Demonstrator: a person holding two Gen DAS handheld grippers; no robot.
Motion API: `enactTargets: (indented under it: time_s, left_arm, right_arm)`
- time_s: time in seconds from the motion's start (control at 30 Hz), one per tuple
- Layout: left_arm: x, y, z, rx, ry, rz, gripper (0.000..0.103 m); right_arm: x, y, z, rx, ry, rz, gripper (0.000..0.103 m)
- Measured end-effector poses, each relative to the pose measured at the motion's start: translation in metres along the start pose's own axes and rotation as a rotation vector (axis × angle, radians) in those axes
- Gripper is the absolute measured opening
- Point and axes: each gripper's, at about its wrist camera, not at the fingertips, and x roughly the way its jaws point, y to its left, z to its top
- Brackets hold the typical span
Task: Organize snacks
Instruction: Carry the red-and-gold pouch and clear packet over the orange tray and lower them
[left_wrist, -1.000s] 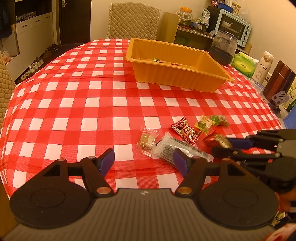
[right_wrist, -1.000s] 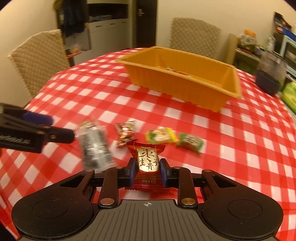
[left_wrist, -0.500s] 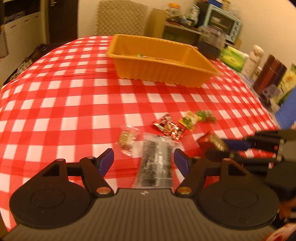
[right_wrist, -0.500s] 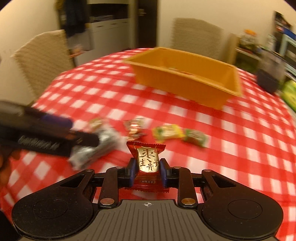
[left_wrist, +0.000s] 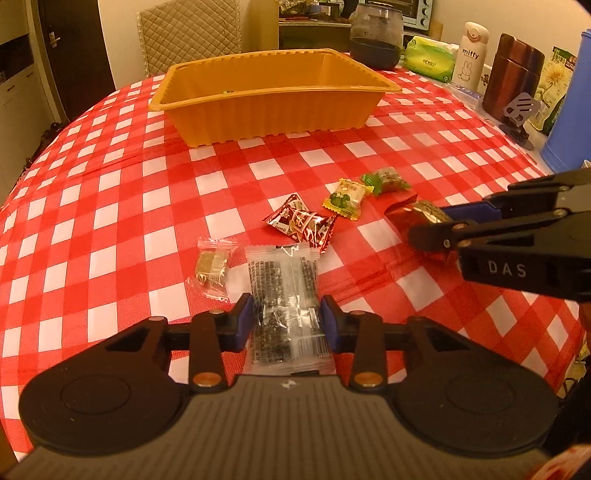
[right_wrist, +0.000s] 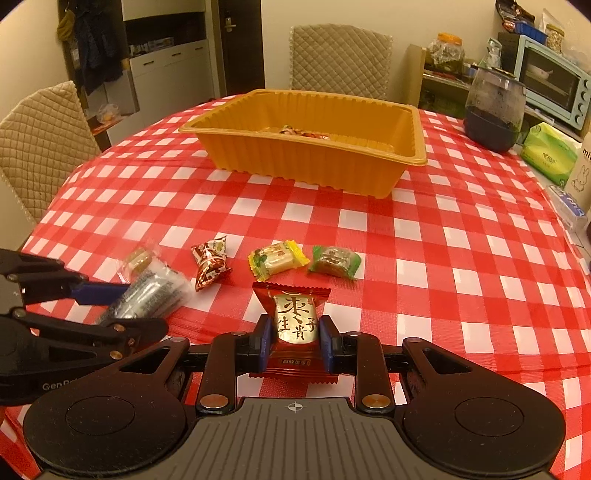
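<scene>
Over at nine o'clock on the checked surface (left_wrist: 110, 229), the left tool (left_wrist: 287, 317) is down low and its jaws are closing on the clear packet (left_wrist: 282, 291) of dark snack, which lies flat between the blue pads (left_wrist: 244, 317); both pads sit right at the packet's edges. Just beside that packet, at its ten o'clock, lies a small clear-wrapped golden candy (left_wrist: 212, 266). Up at the packet's one o'clock sits the red-and-white candy (left_wrist: 301, 225), loose on the cloth.

Moving toward the middle: the yellow candy (left_wrist: 346, 198) comes next, and just beside it, at its two o'clock, the green candy (left_wrist: 386, 181), the two nearly touching. All of them rest on the surface, well apart from the orange tray (left_wrist: 273, 114) at twelve o'clock, which in the right wrist view already has a few wrapped pieces inside.

Now three o'clock: the right tool (right_wrist: 293, 343) is narrow and clamped on the red jujube candy (right_wrist: 293, 325), pads pressing both sides of its gold centre, the wrapper upright. In the left wrist view that candy looks to hang just clear of the cloth.

Far right, along the surface's edge: a dark glass jar (left_wrist: 376, 37), a green tissue pack (left_wrist: 428, 59), a white bottle (left_wrist: 471, 55) and a brown flask (left_wrist: 511, 74).
</scene>
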Motion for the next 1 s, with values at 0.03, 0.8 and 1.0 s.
enactTargets:
  time_s: [0.03,0.8,1.0]
  left_arm:
    - [-0.001,0.0,0.0,0.001,-0.002,0.005,0.035]
    - [-0.037,0.01,0.089,-0.019,-0.224,-0.001,0.035]
    - [-0.032,0.017,0.12,-0.016,-0.269,0.001,0.035]
  right_arm:
    - [-0.001,0.0,0.001,0.001,-0.003,0.0,0.028]
    - [-0.034,-0.009,0.055,0.057,-0.241,-0.1,0.028]
    - [-0.037,-0.012,0.075,0.062,-0.288,-0.126,0.028]
